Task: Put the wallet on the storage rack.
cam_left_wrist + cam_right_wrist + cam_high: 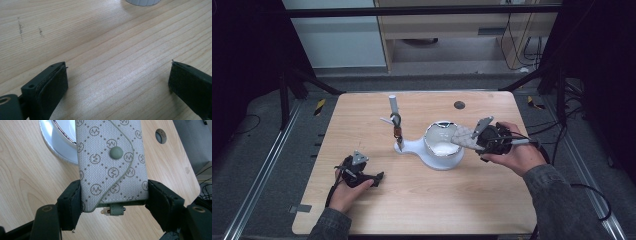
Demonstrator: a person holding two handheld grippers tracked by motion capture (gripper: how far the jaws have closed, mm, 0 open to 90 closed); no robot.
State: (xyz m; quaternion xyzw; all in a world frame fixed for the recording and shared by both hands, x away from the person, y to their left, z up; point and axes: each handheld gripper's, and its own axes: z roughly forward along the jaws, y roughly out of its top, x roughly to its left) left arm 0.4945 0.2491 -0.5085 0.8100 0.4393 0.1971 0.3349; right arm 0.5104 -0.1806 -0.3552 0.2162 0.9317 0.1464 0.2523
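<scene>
pouch: your grey monogram key pouch [111, 162] sat clamped in the right gripper [486, 138], held above the table at the right edge of the white bowl [443, 141], snap flap facing up.
long axis: it ran straight out from the jaws, pointing left toward the bowl, so the far end of the pouch already hung over the rim. That's the bit the next move hangs on, I'd say.
grip: jaws pinched the pouch by its two long sides near the strap end, pads pressed on the fabric, nothing loose as far as I could see.
bowl: it sat on the white stand base [412, 147], mid-table, just left of your right hand [512, 152].
key hook: the post with keys [397, 131] stood left of the bowl, near but apart from the pouch.
left gripper [362, 172]: yours lay low at the near left, jaws wide apart with bare table [107, 50] between them, well apart from the pouch.
nearer hand: the right one, easily.
</scene>
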